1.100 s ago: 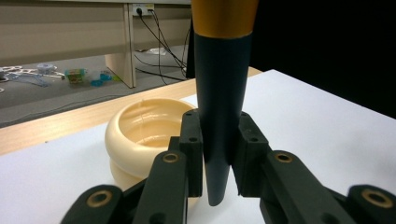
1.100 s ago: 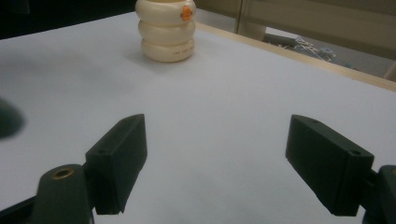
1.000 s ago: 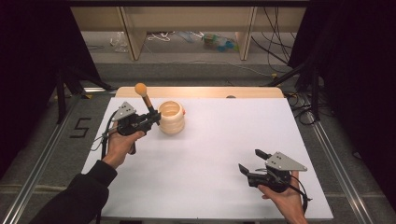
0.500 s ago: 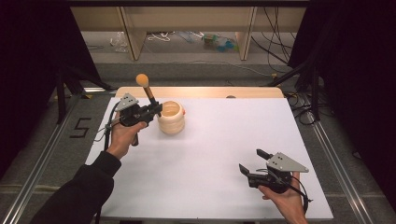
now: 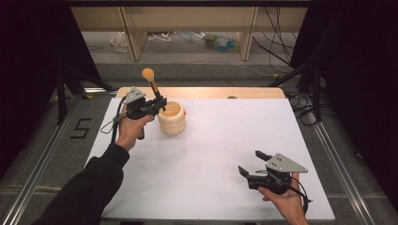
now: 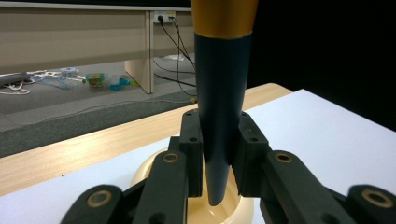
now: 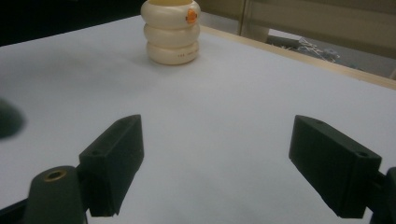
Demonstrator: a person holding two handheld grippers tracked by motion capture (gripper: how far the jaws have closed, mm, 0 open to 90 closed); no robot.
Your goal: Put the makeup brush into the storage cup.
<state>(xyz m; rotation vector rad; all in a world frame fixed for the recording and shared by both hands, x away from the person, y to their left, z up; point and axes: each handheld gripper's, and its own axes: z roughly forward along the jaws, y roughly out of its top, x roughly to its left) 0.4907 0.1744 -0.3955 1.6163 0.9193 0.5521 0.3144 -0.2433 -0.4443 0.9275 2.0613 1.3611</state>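
My left tool (image 5: 158,105), upper left of the high view, clamps the brush (image 5: 153,87) by its handle, tip seemingly just above the cream holder (image 5: 172,118); lowering and release remain. My right tool (image 5: 256,165) waits open, lower right.

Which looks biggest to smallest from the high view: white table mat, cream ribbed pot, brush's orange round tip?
1. White table mat
2. Cream ribbed pot
3. Brush's orange round tip
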